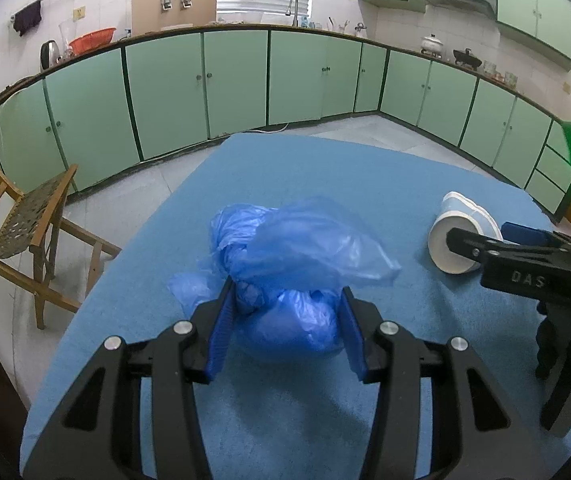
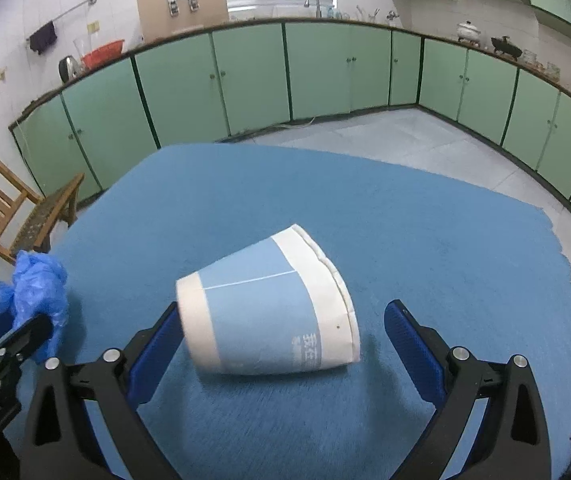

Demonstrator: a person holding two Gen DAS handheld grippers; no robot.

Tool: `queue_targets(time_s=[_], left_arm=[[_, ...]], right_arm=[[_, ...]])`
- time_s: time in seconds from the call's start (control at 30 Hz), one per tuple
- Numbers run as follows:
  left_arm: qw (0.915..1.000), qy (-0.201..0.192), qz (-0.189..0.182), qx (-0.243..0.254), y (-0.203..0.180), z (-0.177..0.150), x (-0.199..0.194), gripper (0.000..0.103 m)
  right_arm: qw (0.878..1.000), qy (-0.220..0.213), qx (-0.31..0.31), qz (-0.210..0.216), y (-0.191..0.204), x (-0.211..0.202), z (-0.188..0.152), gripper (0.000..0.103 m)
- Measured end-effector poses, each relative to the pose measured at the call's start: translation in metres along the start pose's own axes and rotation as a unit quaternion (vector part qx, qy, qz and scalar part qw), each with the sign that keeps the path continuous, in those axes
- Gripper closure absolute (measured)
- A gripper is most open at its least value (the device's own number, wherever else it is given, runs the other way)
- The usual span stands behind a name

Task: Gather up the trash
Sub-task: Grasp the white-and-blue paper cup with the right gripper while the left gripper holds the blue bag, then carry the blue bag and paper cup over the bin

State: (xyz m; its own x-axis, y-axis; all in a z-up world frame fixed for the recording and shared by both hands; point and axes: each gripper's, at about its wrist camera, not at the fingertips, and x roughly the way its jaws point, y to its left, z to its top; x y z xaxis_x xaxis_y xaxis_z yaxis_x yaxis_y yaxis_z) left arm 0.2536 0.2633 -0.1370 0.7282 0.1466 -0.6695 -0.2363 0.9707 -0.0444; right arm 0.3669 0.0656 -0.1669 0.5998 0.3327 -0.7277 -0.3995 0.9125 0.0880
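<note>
i have my left gripper (image 1: 285,300) straddling the blue plastic bag (image 1: 297,248) on the table (image 1: 325,168), not visibly clamped, and my right gripper (image 2: 281,320) spread around the toppled paper cup (image 2: 269,308), so next i squeeze.

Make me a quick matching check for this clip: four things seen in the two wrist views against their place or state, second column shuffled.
Things:
1. blue plastic bag
2. paper cup
3. wooden chair
4. red basin

Places or states:
A. on the kitchen counter at the far wall
B. lying on its side between the open right gripper fingers
C. on the floor beside the table
D. bunched up between the left gripper pads

Pairs: 1-D, 2-B, 3-C, 4-A
</note>
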Motion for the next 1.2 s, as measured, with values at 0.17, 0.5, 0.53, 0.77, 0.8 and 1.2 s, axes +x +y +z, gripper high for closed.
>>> queue_targets(time_s=[0.17, 0.5, 0.53, 0.77, 0.8, 1.2], left_arm=[[1.0000, 0.002, -0.003, -0.003, 0.004, 0.001, 0.003, 0.057], [1.0000, 0.002, -0.004, -0.004, 0.005, 0.001, 0.003, 0.057], [1.0000, 0.000, -0.005, -0.003, 0.005, 0.001, 0.002, 0.057], [0.9998, -0.014, -0.016, 0.003, -0.006, 0.005, -0.012, 0.057], [0.9997, -0.017, -0.018, 0.005, -0.009, 0.006, -0.015, 0.057], [0.9970, -0.049, -0.049, 0.034, -0.060, 0.008, -0.060, 0.057]], right_arm=[[1.000, 0.027, 0.001, 0.012, -0.002, 0.012, 0.000, 0.008], [0.999, 0.021, 0.006, 0.038, -0.008, -0.003, -0.006, 0.029], [0.999, 0.018, 0.007, 0.039, -0.008, -0.007, -0.007, 0.029], [0.999, -0.004, 0.008, 0.036, -0.010, -0.039, -0.007, 0.029], [0.999, -0.009, 0.009, 0.035, -0.012, -0.047, -0.008, 0.029], [0.998, -0.045, 0.043, 0.018, -0.040, -0.124, -0.020, 0.029]])
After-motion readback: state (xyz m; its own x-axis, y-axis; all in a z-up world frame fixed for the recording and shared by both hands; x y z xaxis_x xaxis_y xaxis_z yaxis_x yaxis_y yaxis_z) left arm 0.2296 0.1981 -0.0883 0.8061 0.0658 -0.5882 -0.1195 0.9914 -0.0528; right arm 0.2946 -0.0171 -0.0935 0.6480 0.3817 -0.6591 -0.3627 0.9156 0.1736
